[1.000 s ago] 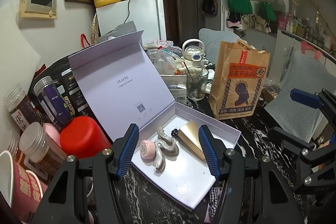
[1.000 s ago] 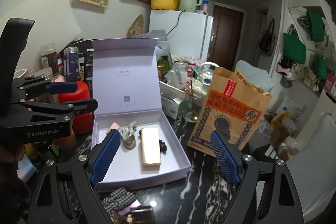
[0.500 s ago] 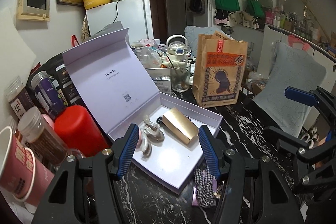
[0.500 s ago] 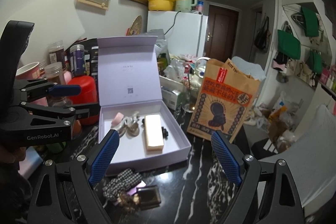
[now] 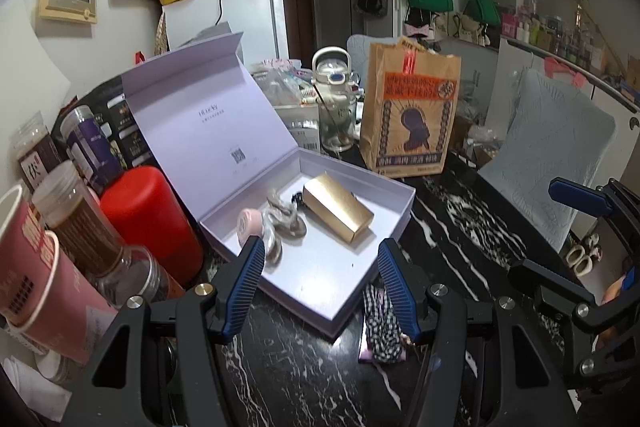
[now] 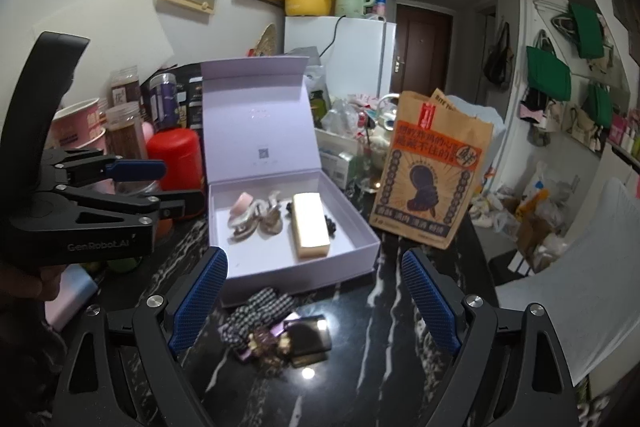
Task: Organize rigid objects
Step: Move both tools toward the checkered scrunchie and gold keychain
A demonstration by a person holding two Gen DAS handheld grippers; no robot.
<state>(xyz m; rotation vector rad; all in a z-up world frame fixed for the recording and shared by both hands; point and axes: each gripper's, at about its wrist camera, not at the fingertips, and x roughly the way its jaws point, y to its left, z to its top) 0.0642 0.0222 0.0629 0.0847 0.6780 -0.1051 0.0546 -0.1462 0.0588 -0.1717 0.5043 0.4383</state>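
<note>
An open lavender gift box stands on the black marble table with its lid up. Inside lie a gold rectangular case, grey claw hair clips, a pink round piece and a small black item. In front of the box lie a checkered fabric piece and a dark flat compact. My left gripper hovers open before the box's near corner, holding nothing. My right gripper is wide open above the checkered piece and compact.
A red canister, jars and paper cups crowd the left side. A brown paper bag and a glass stand behind the box. A grey chair sits right of the table.
Both grippers have drawn back from the box and sunk a little. The box looks farther off, and the checkered piece and dark compact have come into view below it.
</note>
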